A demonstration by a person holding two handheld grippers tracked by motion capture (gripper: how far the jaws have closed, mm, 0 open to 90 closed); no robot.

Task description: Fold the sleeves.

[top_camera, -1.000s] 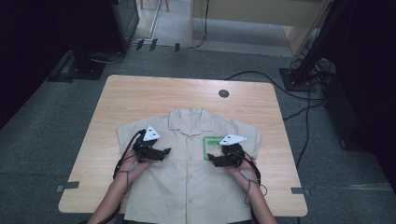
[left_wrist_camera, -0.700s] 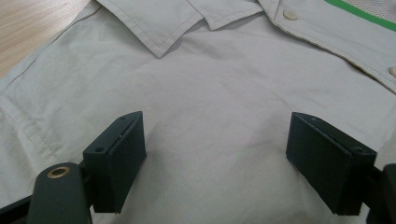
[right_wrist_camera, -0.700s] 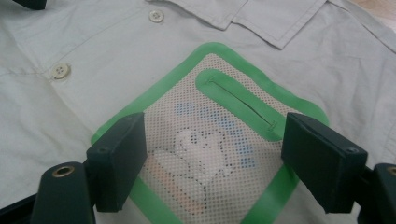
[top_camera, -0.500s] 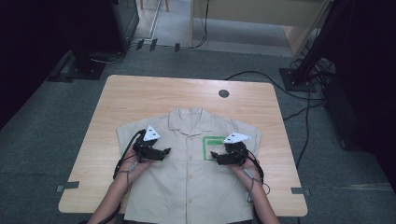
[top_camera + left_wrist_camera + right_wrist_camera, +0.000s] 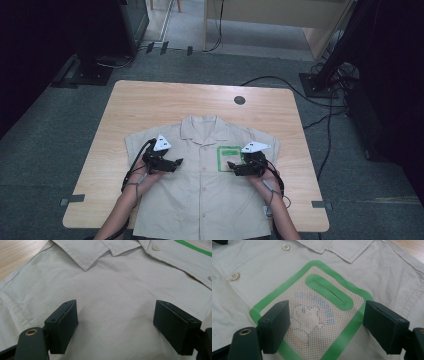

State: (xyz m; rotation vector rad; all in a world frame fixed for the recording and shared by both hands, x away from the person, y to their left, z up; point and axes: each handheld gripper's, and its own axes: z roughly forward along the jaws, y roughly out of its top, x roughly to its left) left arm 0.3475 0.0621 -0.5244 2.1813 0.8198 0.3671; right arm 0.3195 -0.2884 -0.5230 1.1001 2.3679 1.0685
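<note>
Beige shirt (image 5: 202, 185): lying flat, buttoned, along the desk (image 5: 150, 107) near edge, collar pointing toward the far edge. Left claw (image 5: 176, 162) hovering wide open over plain chest cloth, gripping nothing. Right claw (image 5: 231, 166) gaping wide, empty, over the green-bordered mesh pocket (image 5: 312, 312).

Shirt (image 5: 200, 195): pale khaki, cream buttons (image 5: 234, 276). Chest pocket (image 5: 312, 312): white mesh, green border. Table (image 5: 150, 105): light wood grain. Tool jaws black.

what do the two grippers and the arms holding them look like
Both the left gripper and the right gripper are black, each topped by a pale grey three-cornered plate, with square black jaws and a brass-ringed hole at the base. Black cables trail along the bare forearms; no sleeves show.
</note>
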